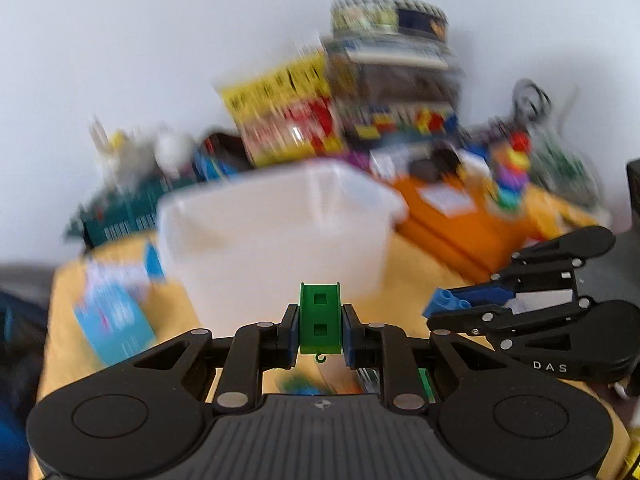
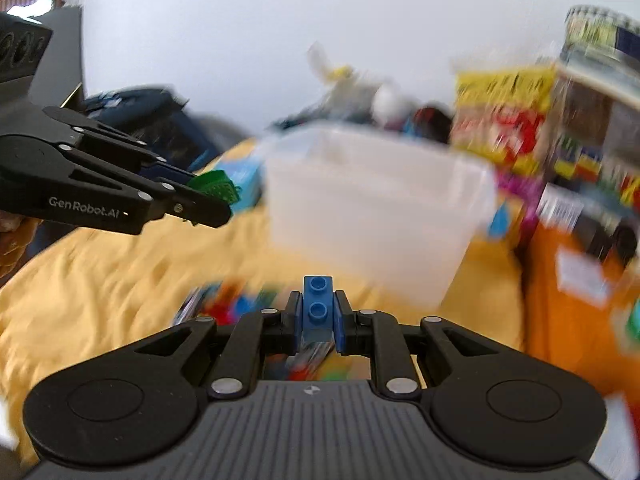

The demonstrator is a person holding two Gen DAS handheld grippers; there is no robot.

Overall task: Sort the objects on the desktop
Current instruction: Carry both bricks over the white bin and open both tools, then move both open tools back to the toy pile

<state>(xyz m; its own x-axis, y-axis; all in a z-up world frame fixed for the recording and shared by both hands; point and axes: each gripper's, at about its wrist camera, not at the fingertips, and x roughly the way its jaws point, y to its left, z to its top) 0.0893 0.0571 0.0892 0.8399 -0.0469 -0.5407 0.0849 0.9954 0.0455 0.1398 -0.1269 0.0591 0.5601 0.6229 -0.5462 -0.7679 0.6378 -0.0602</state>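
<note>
Left gripper (image 1: 320,328) nearest, jaws clamped on green brick (image 1: 320,320), raised above yellow cloth (image 1: 120,360). Right gripper (image 2: 318,316) just beside it, pinching blue brick (image 2: 318,306), also lifted. Loose bricks (image 2: 240,304) left on cloth below, blurred. White bin (image 1: 280,232) ahead, near; contents unreadable through blur. Judgement: mid-task, two bricks in carry, neither dropped in yet. Far clutter of boxes (image 1: 288,112) unsorted.
</note>
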